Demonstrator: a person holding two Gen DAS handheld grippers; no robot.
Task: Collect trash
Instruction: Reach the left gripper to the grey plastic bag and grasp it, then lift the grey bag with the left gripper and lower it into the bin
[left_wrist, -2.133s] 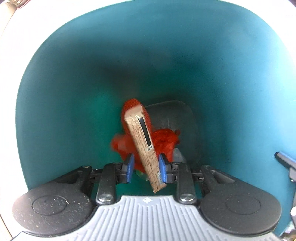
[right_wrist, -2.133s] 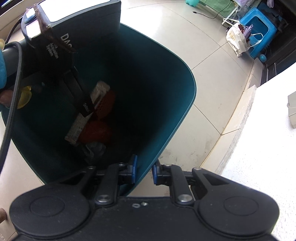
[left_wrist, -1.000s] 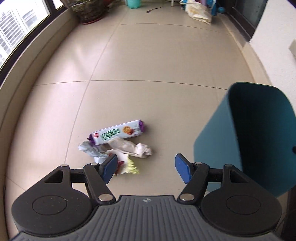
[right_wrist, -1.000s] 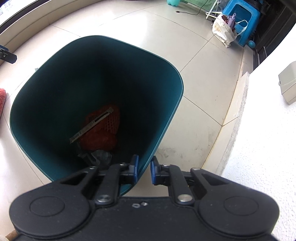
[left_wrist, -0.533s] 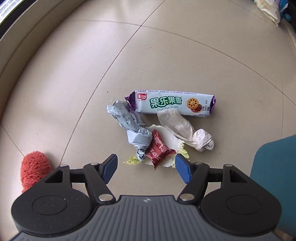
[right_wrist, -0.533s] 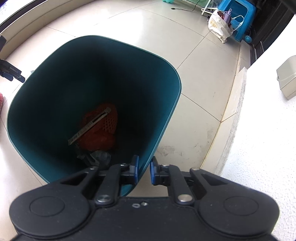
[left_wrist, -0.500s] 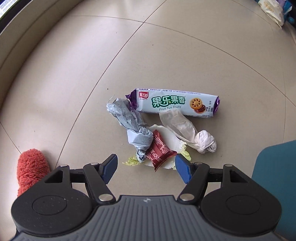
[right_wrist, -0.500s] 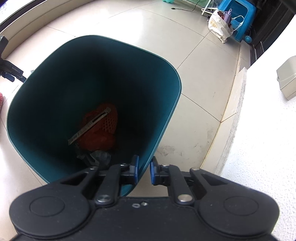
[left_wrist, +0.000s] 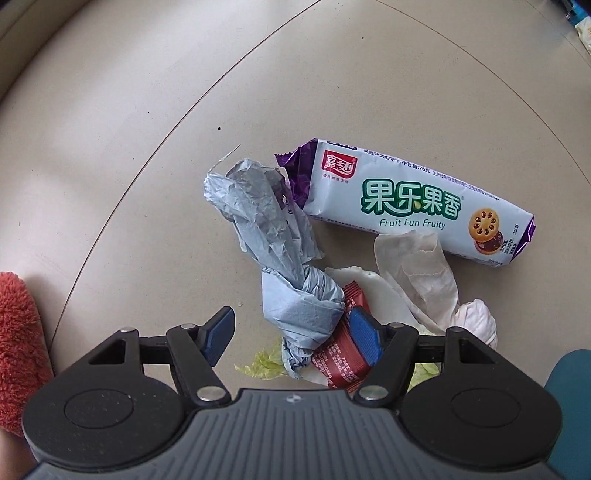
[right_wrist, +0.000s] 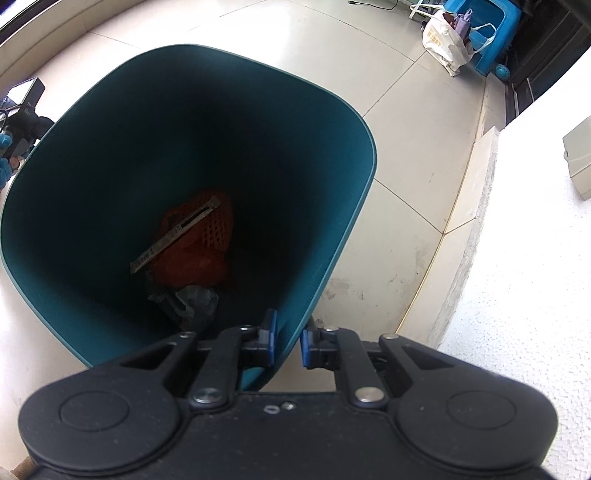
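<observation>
Trash lies in a heap on the beige floor in the left wrist view. My left gripper (left_wrist: 293, 334) hangs open just above it, its jaws on either side of the knotted end of a crumpled grey-blue bag (left_wrist: 280, 266). A small red wrapper (left_wrist: 341, 363) lies under the right pad, and a pale biscuit packet (left_wrist: 410, 206), a crumpled white bag (left_wrist: 424, 280) and lettuce scraps (left_wrist: 264, 363) lie around it. My right gripper (right_wrist: 288, 341) is shut on the near rim of the teal bin (right_wrist: 325, 155), which holds red netting (right_wrist: 199, 240) and a flat box.
A red fuzzy slipper (left_wrist: 18, 339) sits at the left edge beside the left gripper. The bin's corner (left_wrist: 570, 402) shows at lower right. Beyond the bin lie open floor tiles, a white bag (right_wrist: 447, 40) by a blue stool, and a white ledge (right_wrist: 524, 295) on the right.
The left gripper left the bin after dropping the flat box, then swung over the floor heap and sank close to it, still open. The right gripper has kept its hold on the bin rim.
</observation>
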